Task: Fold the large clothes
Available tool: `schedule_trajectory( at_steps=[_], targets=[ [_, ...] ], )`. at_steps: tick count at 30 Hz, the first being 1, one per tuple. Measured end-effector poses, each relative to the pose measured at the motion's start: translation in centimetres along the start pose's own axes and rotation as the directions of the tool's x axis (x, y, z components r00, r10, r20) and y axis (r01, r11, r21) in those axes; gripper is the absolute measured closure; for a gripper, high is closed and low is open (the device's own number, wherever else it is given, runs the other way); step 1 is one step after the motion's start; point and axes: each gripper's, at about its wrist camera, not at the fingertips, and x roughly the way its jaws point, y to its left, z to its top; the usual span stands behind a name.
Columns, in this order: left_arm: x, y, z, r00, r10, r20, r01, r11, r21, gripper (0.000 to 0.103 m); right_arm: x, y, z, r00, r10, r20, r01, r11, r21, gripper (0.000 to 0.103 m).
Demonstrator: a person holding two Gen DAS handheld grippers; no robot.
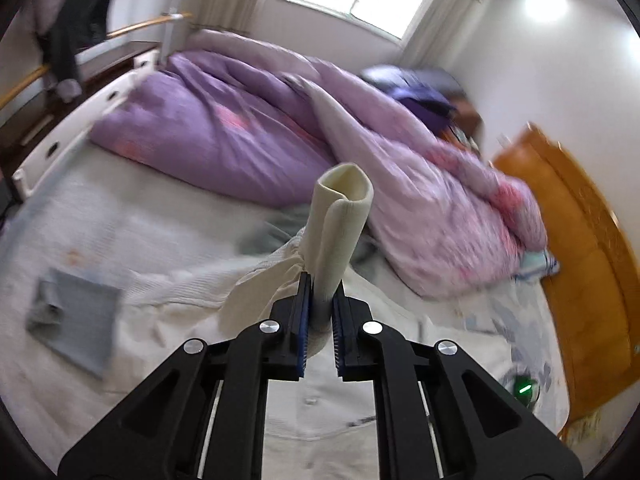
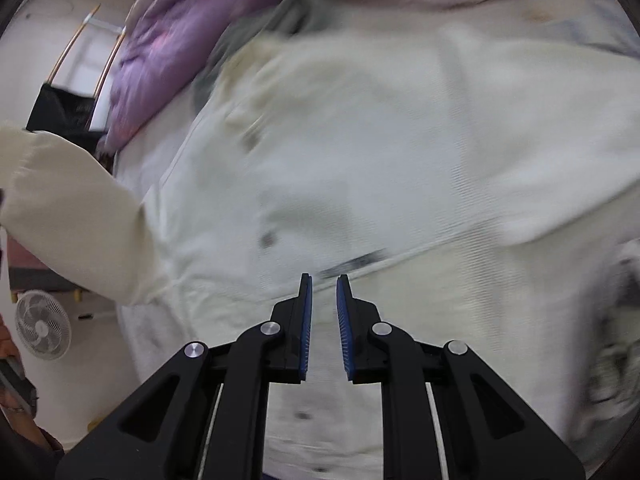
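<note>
A large cream jacket [image 2: 360, 152] lies spread on the bed, buttons and a dark label showing. My left gripper [image 1: 322, 284] is shut on the jacket's sleeve cuff [image 1: 344, 216], which stands up from between the pads, lifted above the bed. The same raised sleeve [image 2: 76, 216] shows at the left of the right wrist view. My right gripper [image 2: 323, 284] hovers over the jacket's body, its jaws a small gap apart with nothing between them.
A purple and pink quilt [image 1: 248, 128] is heaped across the far side of the bed. A folded grey garment [image 1: 76, 320] lies at the left. An orange wooden headboard [image 1: 572, 248] is at the right. A white fan [image 2: 42, 324] stands on the floor.
</note>
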Motion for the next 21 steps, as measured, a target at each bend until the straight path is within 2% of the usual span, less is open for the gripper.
schedule_trajectory(
  at_steps=[4,7,10,12,15,18,20,21],
  targets=[
    [7.5,-6.2,-3.9,0.995,0.003,-0.100,0.004,0.998,0.063,0.094,-4.3,-6.7,2.0,0.997,-0.051,0.062,0.049,0.998,0.043,0.089],
    [13.1,-9.5,-7.4,0.983,0.007,-0.185,0.011,0.996,0.092,0.094,-6.7,-11.5,3.8,0.991,-0.088,0.103,0.080,0.994,0.080,0.089],
    [18.0,-12.8,-11.6,0.963,0.024,-0.267,0.014,0.990,0.140,0.094,-8.6,-17.0,5.5,0.981,-0.136,0.142,0.112,0.981,0.161,0.089],
    [21.3,-14.6,-14.5,0.944,0.042,-0.328,0.013,0.986,0.164,0.094,-9.4,-20.6,6.6,0.972,-0.172,0.162,0.132,0.965,0.228,0.089],
    [23.8,-15.7,-17.7,0.917,0.076,-0.392,0.001,0.981,0.194,0.094,-10.8,-25.6,7.8,0.955,-0.234,0.180,0.170,0.935,0.312,0.089],
    [25.9,-16.5,-19.5,0.897,0.111,-0.429,-0.012,0.974,0.226,0.094,-11.7,-29.7,8.7,0.940,-0.283,0.194,0.191,0.902,0.388,0.089],
    [26.9,-16.3,-20.4,0.883,0.129,-0.452,-0.018,0.970,0.241,0.094,-12.1,-32.7,9.2,0.931,-0.311,0.192,0.197,0.870,0.453,0.080],
    [27.4,-16.3,-20.8,0.878,0.135,-0.460,-0.020,0.969,0.246,0.094,-12.2,-33.9,9.5,0.928,-0.318,0.192,0.196,0.858,0.475,0.080]
  ],
)
